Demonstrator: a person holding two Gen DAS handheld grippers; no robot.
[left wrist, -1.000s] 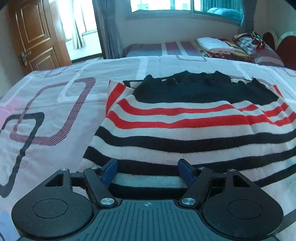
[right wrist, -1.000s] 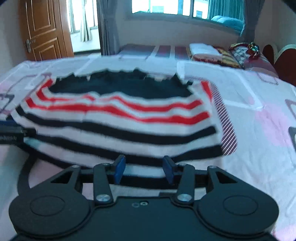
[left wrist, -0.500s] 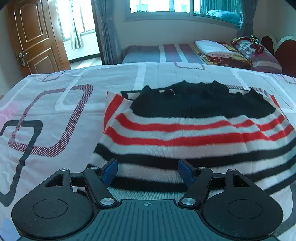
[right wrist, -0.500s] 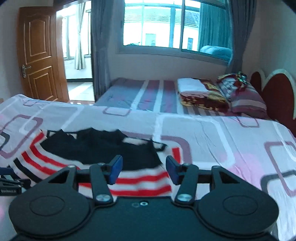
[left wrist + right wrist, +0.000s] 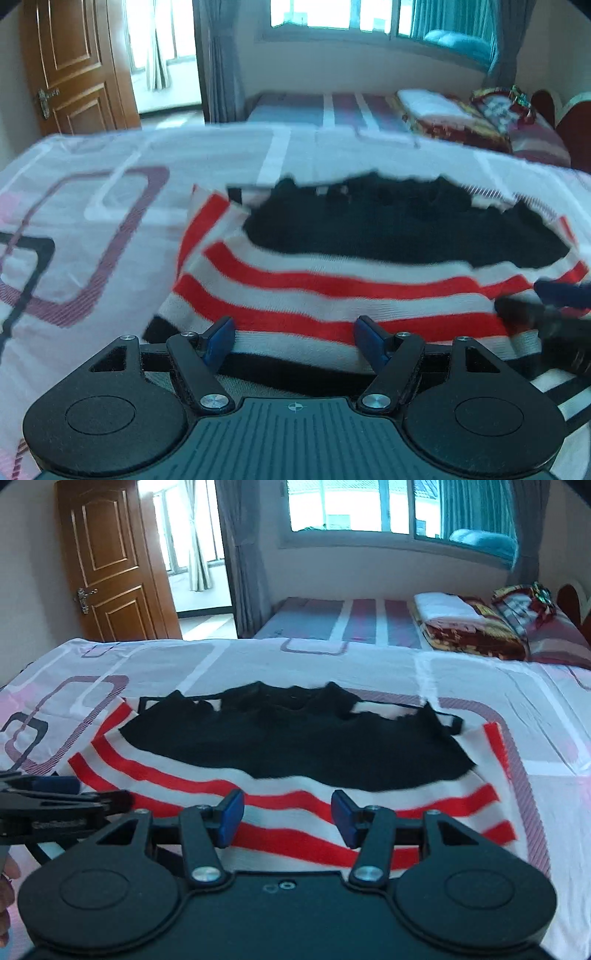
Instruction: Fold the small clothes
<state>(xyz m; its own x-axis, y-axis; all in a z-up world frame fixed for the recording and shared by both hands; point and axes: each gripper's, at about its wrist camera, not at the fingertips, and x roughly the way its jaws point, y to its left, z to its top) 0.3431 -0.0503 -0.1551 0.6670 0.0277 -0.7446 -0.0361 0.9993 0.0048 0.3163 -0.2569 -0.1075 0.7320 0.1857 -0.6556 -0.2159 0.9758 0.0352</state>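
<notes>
Now we log the layout with the striped garment (image 5: 295, 797) as landmark: it lies flat on the patterned bedspread (image 5: 480, 686), its black top portion (image 5: 295, 746) at the far end, red and white stripes toward us, long axis running left to right across both views.

Left gripper (image 5: 293, 339): jaws spread, nothing between the blue pads; it sits over the garment's near left part, the stripes directly ahead. Right gripper (image 5: 286, 818): jaws likewise apart and empty, over the near middle-to-right part. Both are about equally near the near edge; each shows in the other's view at the side. We cannot tell whether either touches the cloth.

Judgement: the next fold turns on that near edge, which lies under or just behind the fingertips, so the grippers would need to come back and down to catch it.

Surroundings: wooden door (image 5: 110, 565) far left of the garment, second bed (image 5: 351, 620) with folded bedding (image 5: 461, 624) beyond it, window (image 5: 351, 506) behind. Nothing lies on or beside the garment in the way.
</notes>
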